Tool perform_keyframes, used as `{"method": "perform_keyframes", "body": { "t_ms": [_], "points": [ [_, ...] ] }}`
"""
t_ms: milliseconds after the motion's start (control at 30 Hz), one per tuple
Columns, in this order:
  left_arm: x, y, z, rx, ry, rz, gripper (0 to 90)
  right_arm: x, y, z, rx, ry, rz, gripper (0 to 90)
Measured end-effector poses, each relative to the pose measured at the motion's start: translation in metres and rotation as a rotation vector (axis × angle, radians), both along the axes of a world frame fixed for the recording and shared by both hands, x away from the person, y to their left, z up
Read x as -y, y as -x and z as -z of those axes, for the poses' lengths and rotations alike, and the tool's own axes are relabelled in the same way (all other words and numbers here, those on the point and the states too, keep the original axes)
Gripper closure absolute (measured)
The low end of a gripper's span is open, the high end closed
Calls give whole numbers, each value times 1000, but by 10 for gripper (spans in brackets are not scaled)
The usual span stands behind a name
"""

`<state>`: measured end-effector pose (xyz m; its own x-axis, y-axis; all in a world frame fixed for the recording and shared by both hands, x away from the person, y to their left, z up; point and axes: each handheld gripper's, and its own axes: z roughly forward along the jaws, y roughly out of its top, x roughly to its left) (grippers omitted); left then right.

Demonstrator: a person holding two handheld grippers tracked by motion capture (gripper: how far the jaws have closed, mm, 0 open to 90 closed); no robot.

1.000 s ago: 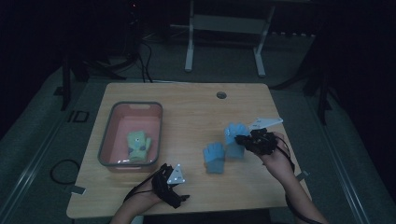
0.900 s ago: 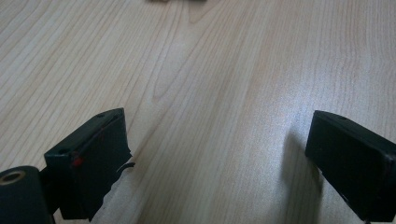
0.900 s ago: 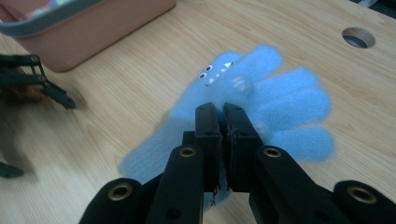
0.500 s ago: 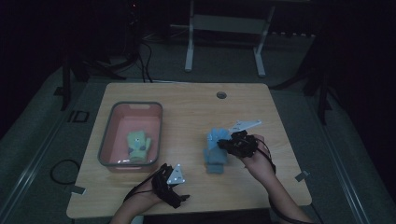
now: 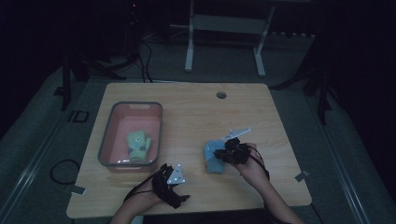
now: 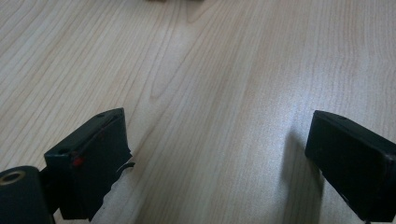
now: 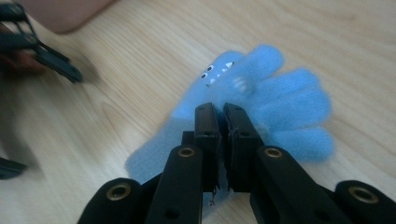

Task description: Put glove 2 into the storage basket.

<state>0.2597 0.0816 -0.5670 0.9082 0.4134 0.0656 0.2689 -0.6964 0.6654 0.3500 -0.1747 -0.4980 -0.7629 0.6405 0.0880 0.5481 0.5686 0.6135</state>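
Right gripper view, fuzzy blue glove (image 7: 261, 105), stitched face

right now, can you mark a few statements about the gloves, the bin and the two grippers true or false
1. The right gripper is shut over the blue glove. True.
2. The left gripper grips a glove. False: its jaws stand open over bare table.
3. A green glove lies in the pink bin. True.
4. The blue glove is inside the bin. False: it lies on the table, right of the bin.
5. The blue glove has a small face on it. True.
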Motion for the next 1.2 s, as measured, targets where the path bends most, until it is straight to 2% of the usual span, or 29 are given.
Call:
{"method": "perform_keyframes", "body": {
  "t_ms": [167, 400, 433, 567, 667, 800, 833, 933, 1000, 1100, 1200],
  "points": [
    [0, 0, 0, -5, 3, -5, 63, 1, -6, 13, -26, 25, 3, 844],
    [1, -1, 1, -20, 7, -3, 63, 0, -12, 24, -47, 43, 10, 836],
    [1, -1, 1, -39, 16, -24, 63, 0, -13, 26, -51, 46, 8, 835],
    [0, -4, 2, -66, 34, -46, 63, -1, -14, 31, -60, 48, 9, 823],
    [0, -4, 0, -58, 44, -62, 64, -1, -15, 34, -64, 45, 12, 816],
    [0, -4, -3, -52, 71, -79, 64, 1, -14, 28, -50, 38, 7, 765],
    [1, -4, -4, -38, 76, -81, 64, 3, -14, 25, -47, 24, 7, 744],
    [5, -3, -7, -6, 69, -91, 67, 8, -13, 16, -19, 20, -4, 692],
    [10, -2, -11, -16, 58, -100, 67, 11, -12, 12, -12, 19, -9, 635],
    [21, 0, -16, 14, 40, -74, 67, 17, -10, 8, 2, 7, -11, 603],
    [31, -1, -20, 8, 39, -62, 96, 25, -11, 6, 18, -9, -20, 566]
  ]
}}
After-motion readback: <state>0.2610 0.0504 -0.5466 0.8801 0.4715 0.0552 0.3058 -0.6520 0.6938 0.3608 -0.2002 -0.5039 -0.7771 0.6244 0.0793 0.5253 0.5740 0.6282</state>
